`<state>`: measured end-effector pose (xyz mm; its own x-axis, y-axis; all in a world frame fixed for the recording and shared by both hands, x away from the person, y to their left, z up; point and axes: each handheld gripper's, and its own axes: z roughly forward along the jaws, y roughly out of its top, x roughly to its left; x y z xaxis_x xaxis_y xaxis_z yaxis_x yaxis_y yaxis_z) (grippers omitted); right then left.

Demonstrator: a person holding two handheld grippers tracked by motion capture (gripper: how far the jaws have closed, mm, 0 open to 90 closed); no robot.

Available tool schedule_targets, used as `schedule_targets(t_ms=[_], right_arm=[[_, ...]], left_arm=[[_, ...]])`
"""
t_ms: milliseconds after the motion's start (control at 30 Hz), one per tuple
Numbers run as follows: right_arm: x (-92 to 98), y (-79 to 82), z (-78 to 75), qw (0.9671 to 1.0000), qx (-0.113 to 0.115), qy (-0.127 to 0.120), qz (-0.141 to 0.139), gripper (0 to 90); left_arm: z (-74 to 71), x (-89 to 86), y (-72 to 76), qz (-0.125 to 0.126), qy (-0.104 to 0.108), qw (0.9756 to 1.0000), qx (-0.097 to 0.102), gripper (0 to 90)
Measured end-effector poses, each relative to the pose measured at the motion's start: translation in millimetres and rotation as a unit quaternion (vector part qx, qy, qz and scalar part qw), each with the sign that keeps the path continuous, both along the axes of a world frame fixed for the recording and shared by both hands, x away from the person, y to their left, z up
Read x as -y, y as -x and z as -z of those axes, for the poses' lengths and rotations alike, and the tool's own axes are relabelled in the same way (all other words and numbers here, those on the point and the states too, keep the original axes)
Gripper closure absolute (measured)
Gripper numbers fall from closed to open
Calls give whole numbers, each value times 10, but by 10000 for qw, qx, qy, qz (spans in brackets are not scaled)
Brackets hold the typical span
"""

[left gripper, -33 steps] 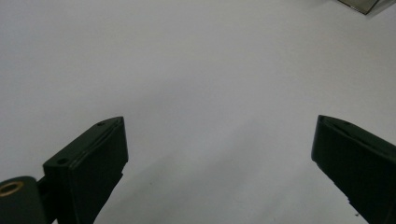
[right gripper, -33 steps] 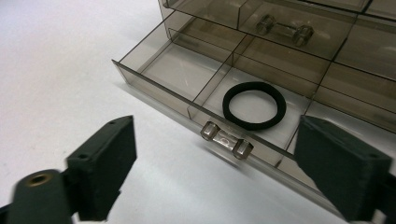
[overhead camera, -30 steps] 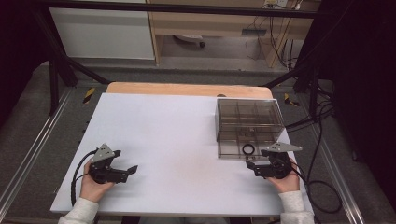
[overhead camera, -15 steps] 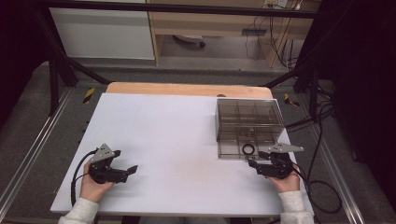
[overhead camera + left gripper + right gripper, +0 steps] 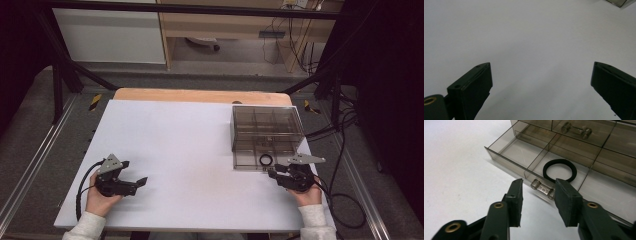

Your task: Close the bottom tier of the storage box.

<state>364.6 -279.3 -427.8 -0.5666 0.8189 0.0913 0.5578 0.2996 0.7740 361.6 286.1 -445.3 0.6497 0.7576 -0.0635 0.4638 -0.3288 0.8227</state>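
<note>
A smoky transparent drawer box (image 5: 267, 127) stands on the right of the white table (image 5: 190, 145). Its low drawer (image 5: 519, 152) is pulled out toward me, with a black ring (image 5: 560, 170) lying in its middle compartment. My right gripper (image 5: 539, 185) is open, its jaws standing on either side of the drawer's small clear handle (image 5: 542, 189) without pressing on it. In the high view the right gripper (image 5: 274, 173) sits just in front of the drawer. My left gripper (image 5: 134, 172) rests open near the table's front left, with nothing between its jaws (image 5: 541, 75).
A second clear handle (image 5: 576, 130) shows on an upper drawer of the box. One corner of the box (image 5: 621, 2) reaches into the left gripper view. Black cables trail off the table's right side (image 5: 345, 200). A wooden strip (image 5: 200, 95) borders the table's far edge.
The right gripper has shifted slightly right and toward me at the drawer's front. The left gripper and the ring have stayed put.
</note>
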Motion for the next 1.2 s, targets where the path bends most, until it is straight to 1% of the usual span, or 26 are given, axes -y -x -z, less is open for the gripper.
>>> schedule_targets(t_ms=[233, 300, 733, 933, 1200], right_arm=[[0, 10, 2, 10000, -27, 60, 7, 685], [1, 10, 3, 10000, -66, 61, 8, 702], [14, 8, 48, 9994, -186, 276, 54, 842], [12, -1, 74, 9992, -208, 326, 61, 898], [18, 4, 77, 9990, -198, 403, 92, 900]], left_arm=[[-2, -5, 0, 10, 4, 10000, 5, 35], [-4, -4, 1, 10, 4, 10000, 5, 35], [-4, -1, 5, 19, 4, 10000, 8, 35], [-4, -3, 4, 11, 4, 10000, 8, 35], [-5, -3, 7, 9, 15, 10000, 8, 35]])
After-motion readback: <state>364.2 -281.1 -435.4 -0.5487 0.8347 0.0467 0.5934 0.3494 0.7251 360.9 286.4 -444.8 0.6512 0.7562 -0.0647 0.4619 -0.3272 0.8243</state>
